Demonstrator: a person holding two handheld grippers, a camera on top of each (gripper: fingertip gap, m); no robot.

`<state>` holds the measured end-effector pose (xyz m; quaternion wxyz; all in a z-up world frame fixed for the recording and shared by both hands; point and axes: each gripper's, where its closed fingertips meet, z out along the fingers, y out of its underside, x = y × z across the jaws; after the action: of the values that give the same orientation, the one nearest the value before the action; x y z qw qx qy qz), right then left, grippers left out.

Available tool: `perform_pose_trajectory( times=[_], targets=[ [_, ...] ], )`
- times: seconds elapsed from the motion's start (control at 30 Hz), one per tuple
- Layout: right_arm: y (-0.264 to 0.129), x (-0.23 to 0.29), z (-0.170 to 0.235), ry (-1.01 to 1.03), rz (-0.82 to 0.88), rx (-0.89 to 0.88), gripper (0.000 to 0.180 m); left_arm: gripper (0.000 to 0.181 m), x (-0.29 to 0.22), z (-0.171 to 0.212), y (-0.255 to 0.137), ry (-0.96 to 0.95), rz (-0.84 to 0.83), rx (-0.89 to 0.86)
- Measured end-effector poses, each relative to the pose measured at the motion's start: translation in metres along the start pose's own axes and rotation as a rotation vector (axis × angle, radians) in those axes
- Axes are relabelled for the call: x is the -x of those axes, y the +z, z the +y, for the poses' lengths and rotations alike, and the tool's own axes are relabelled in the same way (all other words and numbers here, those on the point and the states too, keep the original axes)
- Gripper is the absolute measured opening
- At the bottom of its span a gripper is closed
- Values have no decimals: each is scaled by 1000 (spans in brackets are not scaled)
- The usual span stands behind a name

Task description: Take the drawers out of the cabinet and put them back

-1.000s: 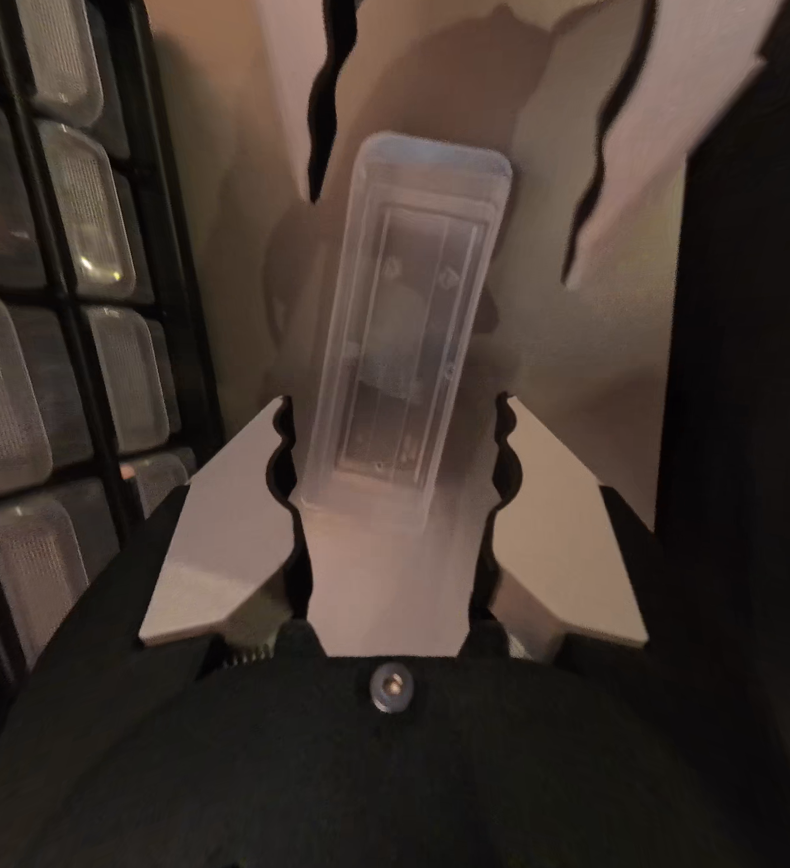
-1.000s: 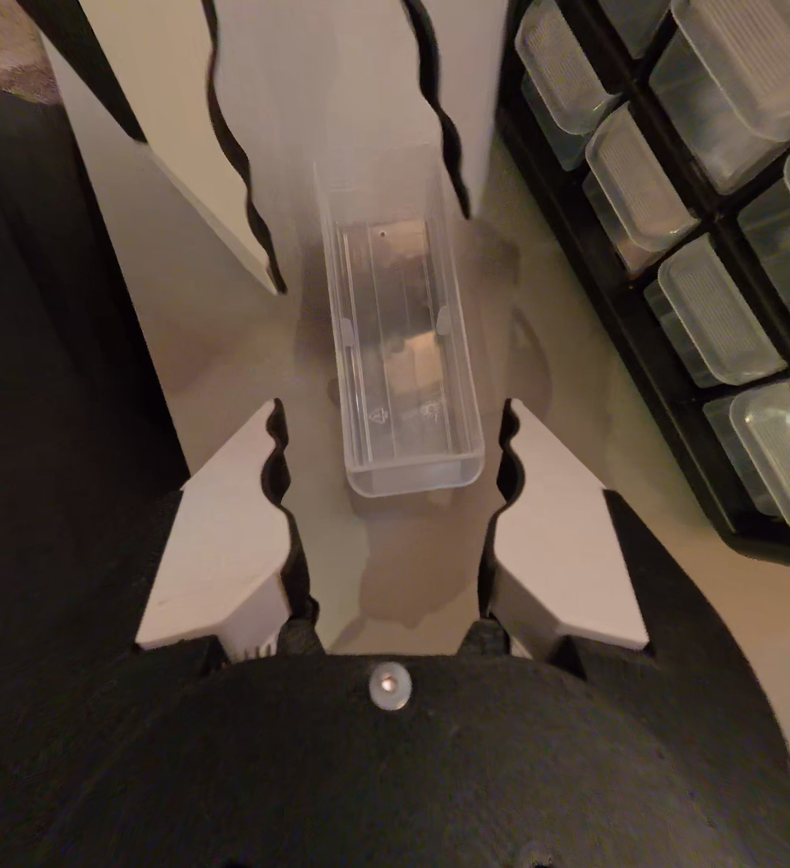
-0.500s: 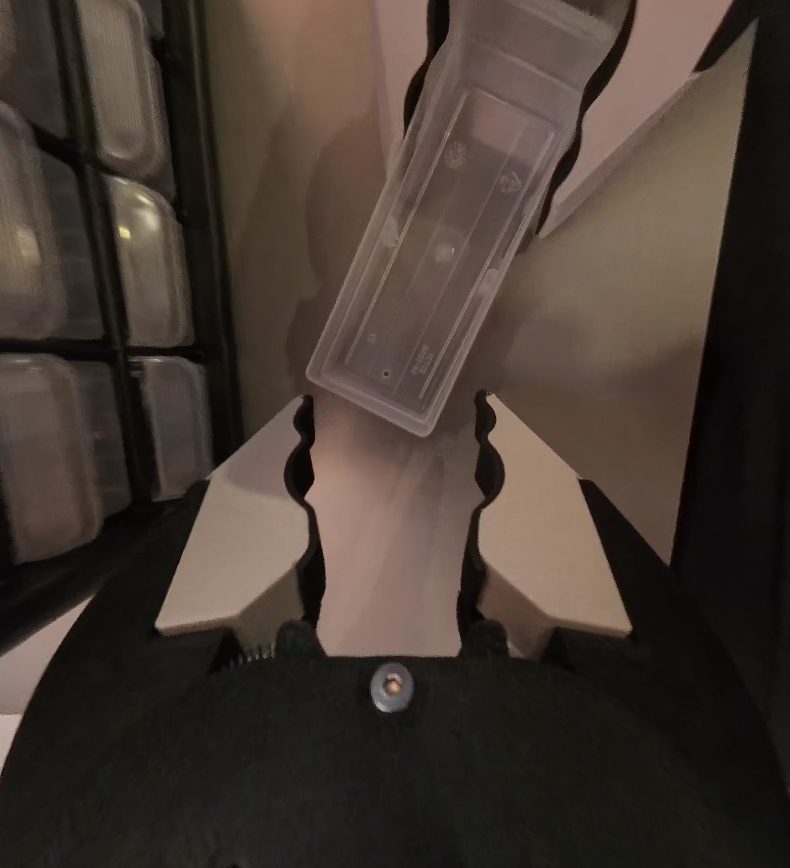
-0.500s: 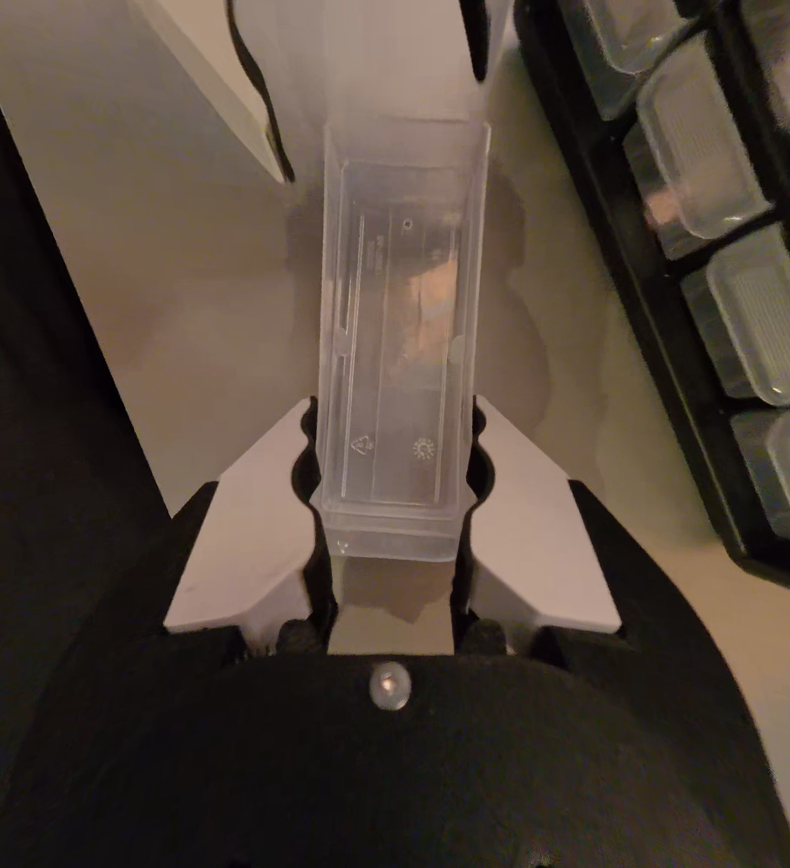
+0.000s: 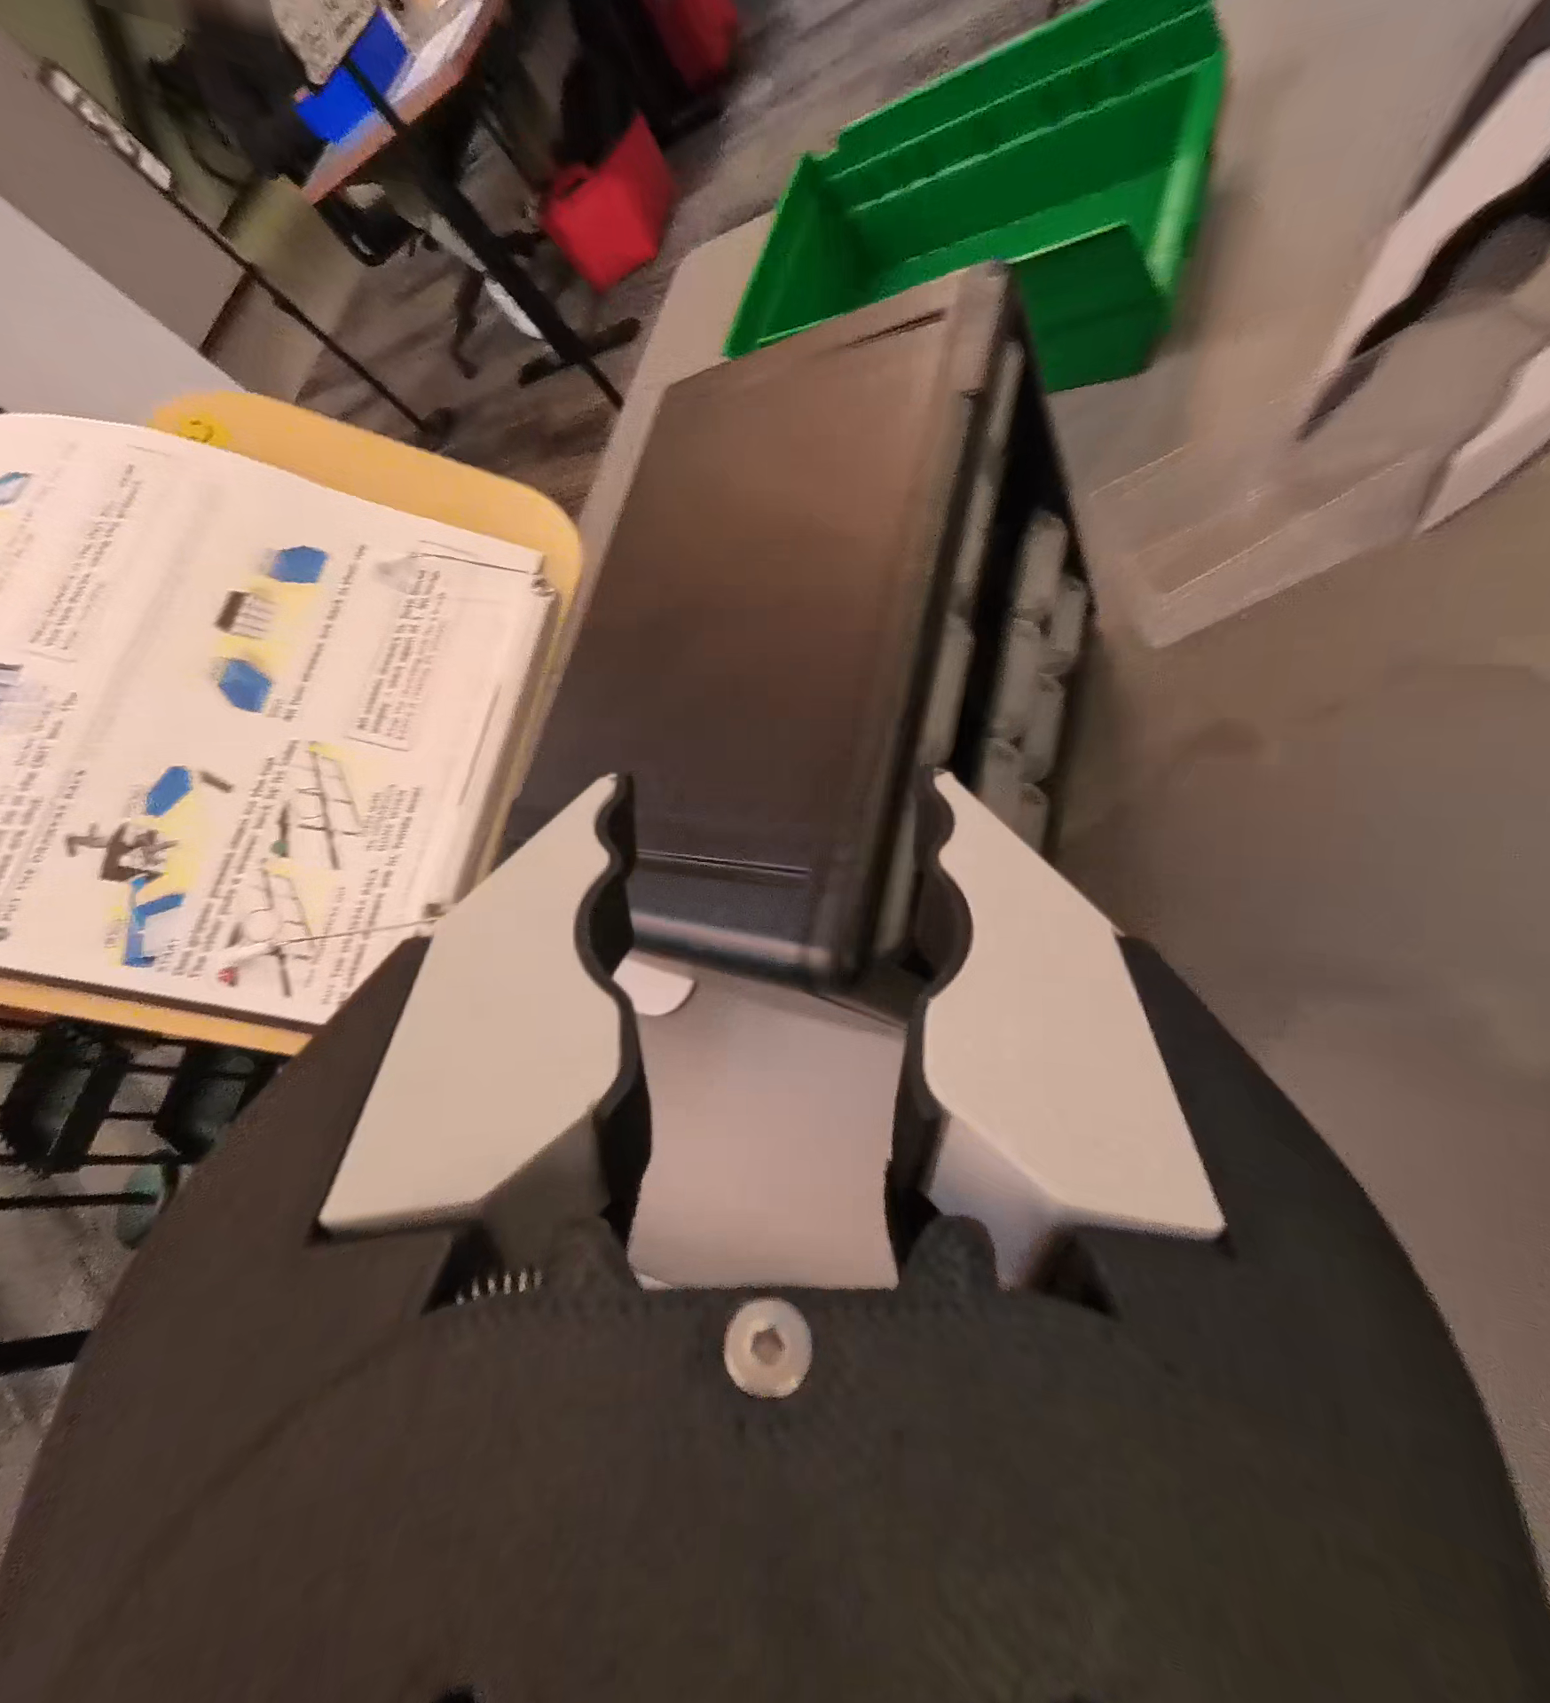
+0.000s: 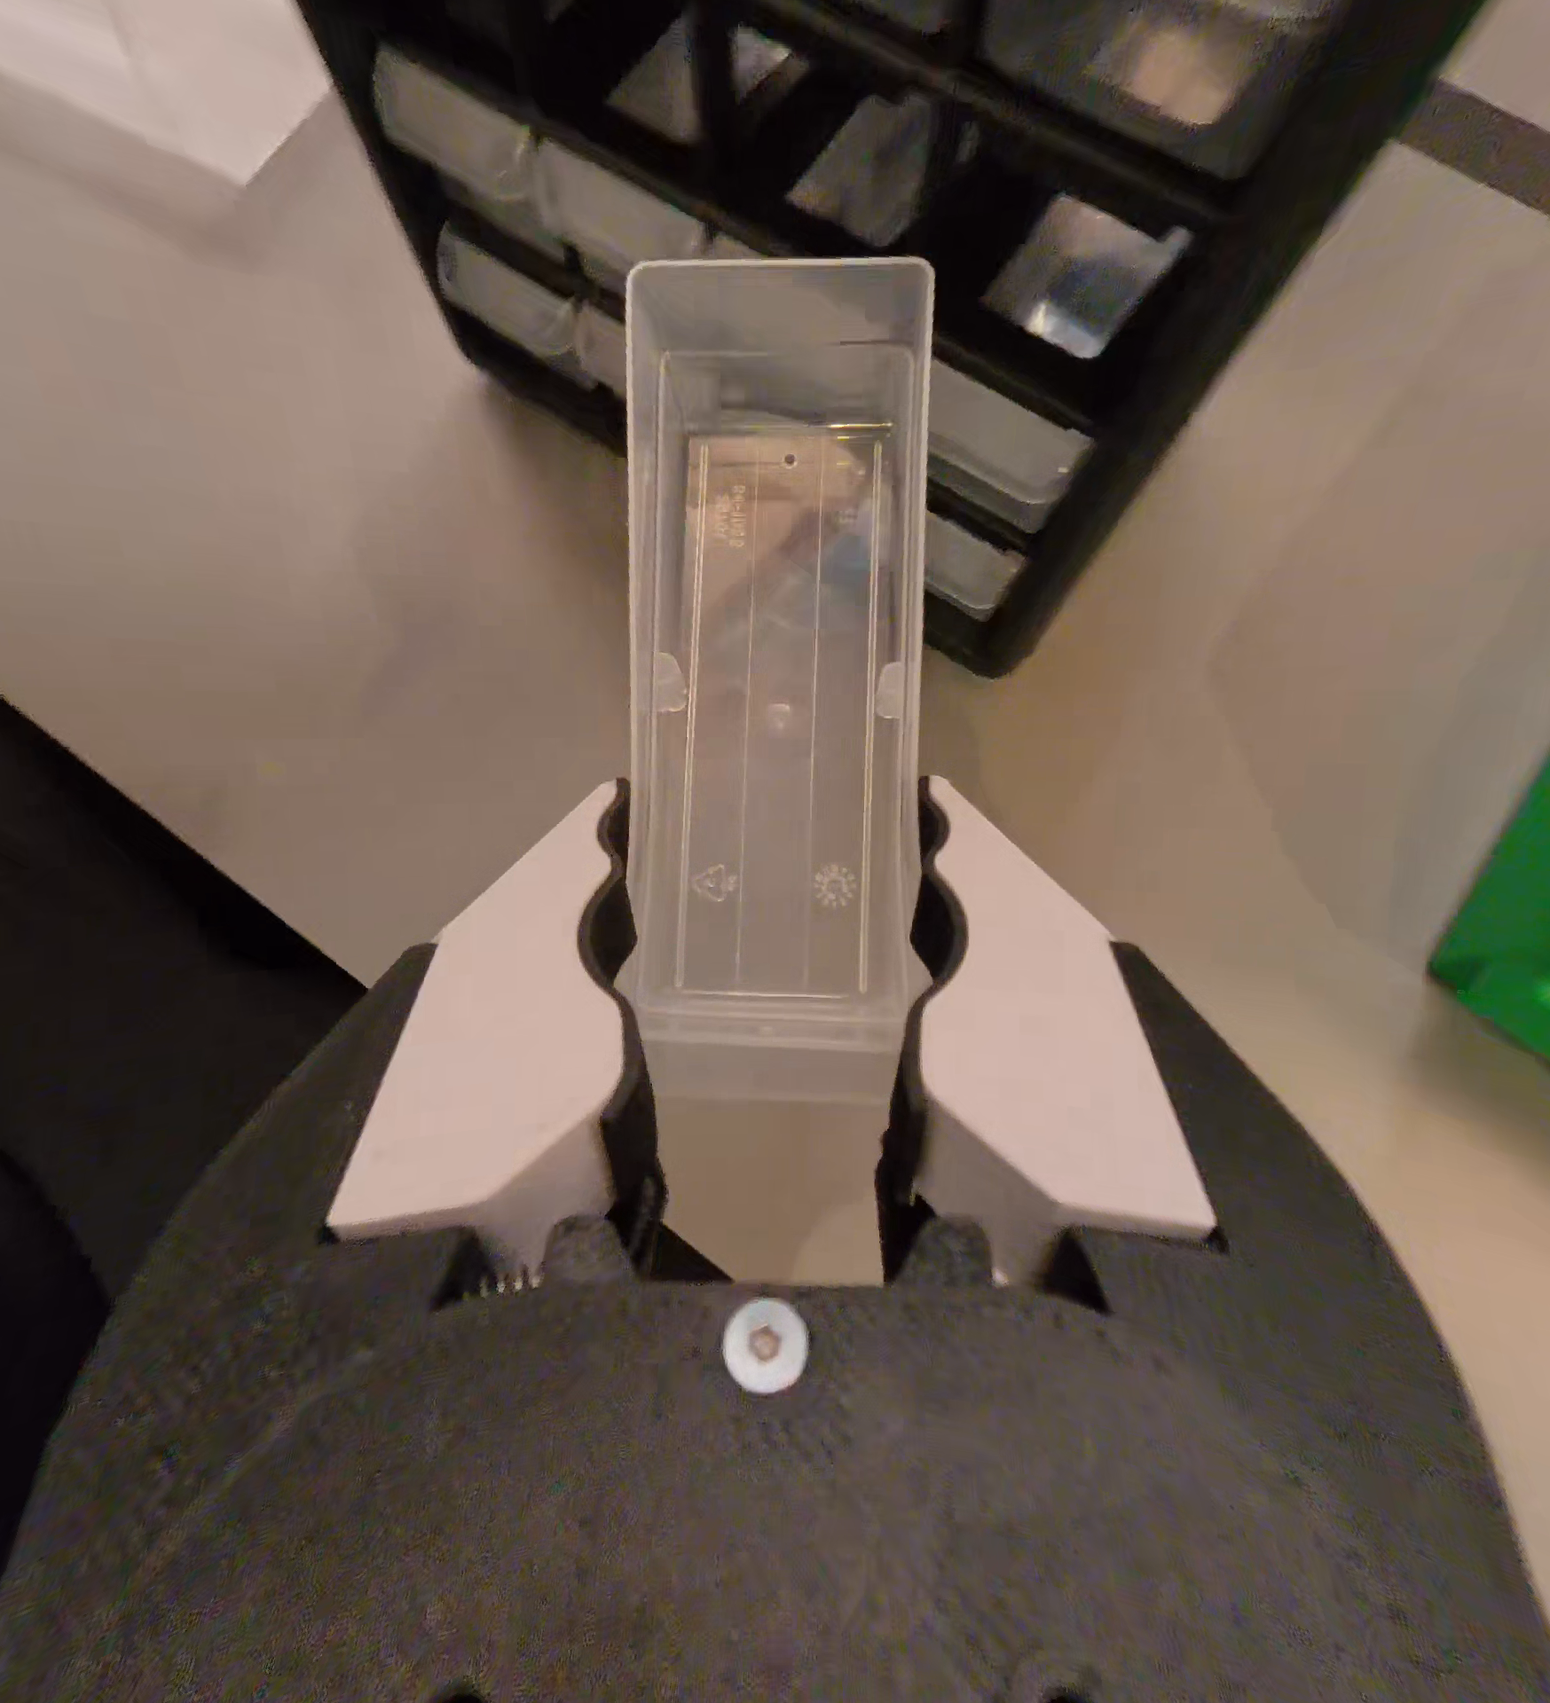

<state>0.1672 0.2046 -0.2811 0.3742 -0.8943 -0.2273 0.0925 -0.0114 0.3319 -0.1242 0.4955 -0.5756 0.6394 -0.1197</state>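
Your right gripper (image 6: 771, 885) grips a clear, empty drawer (image 6: 775, 645), lifted in front of the black cabinet (image 6: 845, 230). Your left gripper (image 5: 775, 885) hovers above the cabinet's top, jaws spread, holding nothing. Likely the put-back step: line the drawer up with an empty slot.

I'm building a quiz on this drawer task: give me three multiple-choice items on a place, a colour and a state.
1. Where is the clear drawer?
A. in the cabinet
B. between the right gripper's fingers
C. on the floor

2. What colour is the bin beyond the cabinet?
A. green
B. blue
C. white

3. The left gripper is:
A. shut on a drawer
B. open, empty
C. shut on paper

Key: B, the right gripper clamps the drawer's sides; A, the bin is bright green; B, a wide gap between its fingers holds nothing.
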Motion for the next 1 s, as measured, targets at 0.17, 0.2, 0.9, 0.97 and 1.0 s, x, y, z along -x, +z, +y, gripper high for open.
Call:
perform_pose_trajectory(
  times=[0.17,0.2,0.9,0.97,1.0],
  targets=[
    [-1,-21,-5,119,104,-13,59,66,36,12,37,-104,64,26],
    [0,-27,-5,122,151,0,59,67,37,18,46,-114,80,49],
    [9,-58,-10,266,186,34,58,51,-31,-6,82,-244,252,18],
    [9,-63,-10,277,188,45,58,52,-36,-9,86,-240,232,39],
    [9,-66,-10,281,189,51,58,53,-37,-10,87,-245,226,49]
  ],
)
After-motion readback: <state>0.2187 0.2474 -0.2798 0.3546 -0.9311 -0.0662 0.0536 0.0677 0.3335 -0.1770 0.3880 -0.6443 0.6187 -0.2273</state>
